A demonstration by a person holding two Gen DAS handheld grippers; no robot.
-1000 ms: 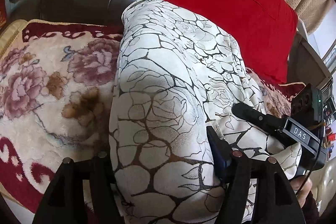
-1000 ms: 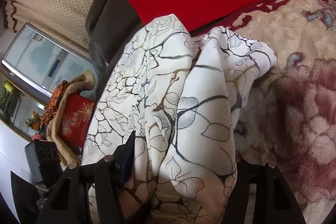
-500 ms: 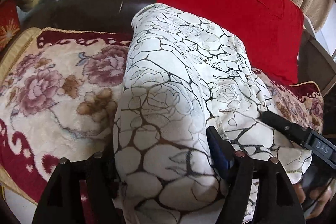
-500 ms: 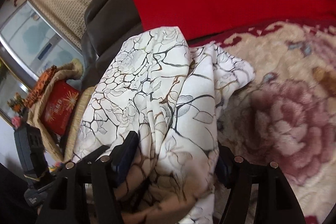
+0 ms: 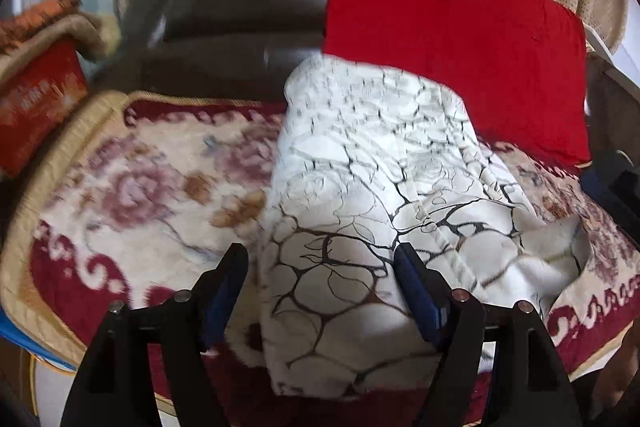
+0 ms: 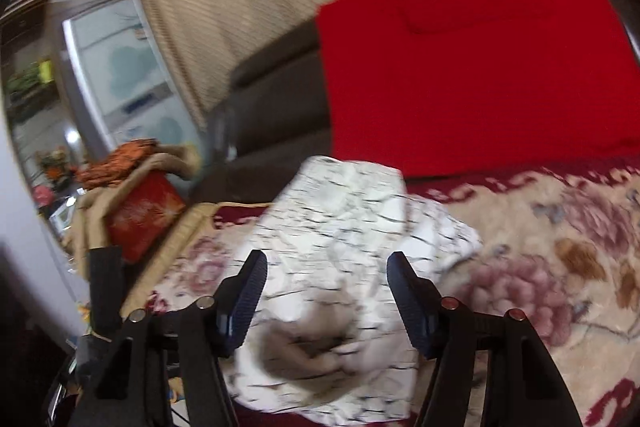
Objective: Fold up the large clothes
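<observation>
Left tongs [image 5: 320, 275] and right tongs [image 6: 326, 281] spread wide, folded white garment [image 5: 372, 187] on floral blanket [image 5: 132, 187], red cushion [image 5: 452, 39] behind

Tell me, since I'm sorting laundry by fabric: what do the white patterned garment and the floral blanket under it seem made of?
White patterned garment: probably thin woven cloth, matte; it creases in soft folds. Floral blanket: likely plush fleece; its surface looks fuzzy, though blurred.

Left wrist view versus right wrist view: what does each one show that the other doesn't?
Only the left wrist view shows the other gripper's dark body at the right edge. Only the right wrist view shows the glass-fronted cabinet and cluttered shelves to the left. Both share the white patterned garment on the floral blanket, the red cushion, the dark sofa back, the red box, and open fingers astride the garment.
</observation>
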